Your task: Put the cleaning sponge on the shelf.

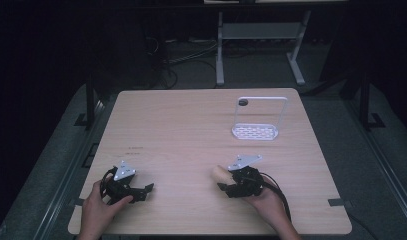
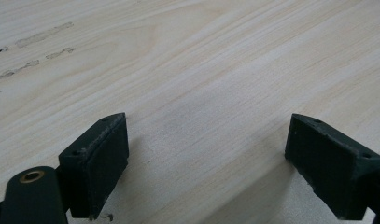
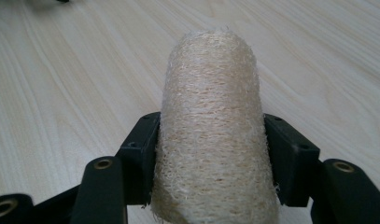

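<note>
Loofah pinched, rack waiting.

Right gripper (image 3: 208, 154) clamped on the loofah sponge (image 3: 211, 126), fibrous roll sticking out past the pads, low over the wooden table (image 1: 181, 125). Looks like the carry stage; next probably a lift and a reach ahead toward the white rack (image 1: 256, 131), well beyond the claw. Left gripper (image 2: 206, 163) spread wide, nothing between, parked low near the table.

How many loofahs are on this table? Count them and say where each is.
1. The loofah sits clamped between the right gripper's jaws, near the table's front edge, its tip poking out leftward in the high view.
</note>
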Motion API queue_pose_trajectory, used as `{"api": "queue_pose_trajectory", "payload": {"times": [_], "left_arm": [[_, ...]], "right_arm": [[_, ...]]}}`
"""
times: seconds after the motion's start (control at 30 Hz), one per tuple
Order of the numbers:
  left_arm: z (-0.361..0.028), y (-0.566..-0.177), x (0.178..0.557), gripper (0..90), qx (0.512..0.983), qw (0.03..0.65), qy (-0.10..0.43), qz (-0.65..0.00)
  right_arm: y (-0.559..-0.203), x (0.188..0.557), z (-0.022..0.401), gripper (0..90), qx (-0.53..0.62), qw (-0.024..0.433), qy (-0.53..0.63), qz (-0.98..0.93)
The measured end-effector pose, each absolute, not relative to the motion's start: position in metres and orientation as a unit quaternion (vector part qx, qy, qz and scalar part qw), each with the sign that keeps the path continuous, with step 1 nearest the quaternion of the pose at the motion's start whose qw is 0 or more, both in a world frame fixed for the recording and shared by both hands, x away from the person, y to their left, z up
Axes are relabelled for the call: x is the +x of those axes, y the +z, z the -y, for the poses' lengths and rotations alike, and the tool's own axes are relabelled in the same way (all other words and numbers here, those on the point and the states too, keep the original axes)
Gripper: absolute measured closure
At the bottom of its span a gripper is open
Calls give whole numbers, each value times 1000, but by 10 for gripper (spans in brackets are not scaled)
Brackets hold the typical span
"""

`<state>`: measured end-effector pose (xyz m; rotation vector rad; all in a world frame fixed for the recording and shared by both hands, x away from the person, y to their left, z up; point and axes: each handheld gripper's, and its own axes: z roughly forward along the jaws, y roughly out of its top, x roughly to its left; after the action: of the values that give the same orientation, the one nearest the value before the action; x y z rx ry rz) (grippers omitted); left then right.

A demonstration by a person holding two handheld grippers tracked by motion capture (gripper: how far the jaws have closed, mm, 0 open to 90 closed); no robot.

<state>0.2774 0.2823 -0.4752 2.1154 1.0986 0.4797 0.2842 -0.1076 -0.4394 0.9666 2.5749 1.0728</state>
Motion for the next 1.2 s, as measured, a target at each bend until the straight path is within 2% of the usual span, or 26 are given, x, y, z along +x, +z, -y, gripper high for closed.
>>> {"api": "queue_pose_trajectory", "payload": {"times": [1.2], "left_arm": [[-282, -475, 277, 130, 816, 347, 185, -424]], "right_arm": [[-431, 309, 153, 416, 376, 129, 367, -841]]}}
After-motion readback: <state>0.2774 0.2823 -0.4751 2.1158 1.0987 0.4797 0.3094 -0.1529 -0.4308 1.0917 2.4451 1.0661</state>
